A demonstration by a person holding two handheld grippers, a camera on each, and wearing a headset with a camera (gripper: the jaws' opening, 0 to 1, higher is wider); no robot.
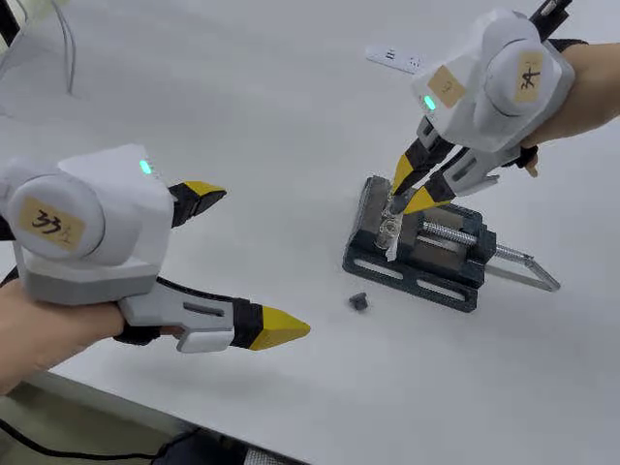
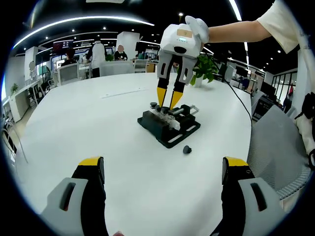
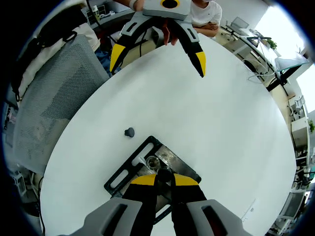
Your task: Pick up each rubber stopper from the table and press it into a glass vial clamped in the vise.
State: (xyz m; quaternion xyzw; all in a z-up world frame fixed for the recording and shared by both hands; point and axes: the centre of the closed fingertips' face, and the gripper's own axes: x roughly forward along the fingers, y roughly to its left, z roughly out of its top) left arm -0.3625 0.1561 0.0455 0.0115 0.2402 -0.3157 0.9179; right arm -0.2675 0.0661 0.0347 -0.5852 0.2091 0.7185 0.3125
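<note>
two grippers are hanging over the white table (image 1: 194,97). nearest to the person, the left gripper (image 1: 242,260) is hovering low above the bare surface, and its yellow-tipped fingers are standing spread wide apart. a little farther, a loose stopper (image 1: 358,301), small and dark, is lying on the table just beside the front edge of the vise (image 1: 465,257), apart from both grippers. the vise is sitting flat on the table and is clamping a glass vial (image 3: 152,161), whose round open mouth is facing up in the right gripper view. the right gripper (image 1: 409,194) is pointing steeply down onto the top of the vise. its fingers are pressed almost together and are pinching a dark rubber stopper (image 3: 165,173) right beside the mouth of the vial. i cannot tell if this stopper is touching the glass. farthest away, a flat white strip (image 1: 392,58) is lying on the table well behind the vise. a grey mesh chair (image 3: 59,83) is standing beside the table.
</note>
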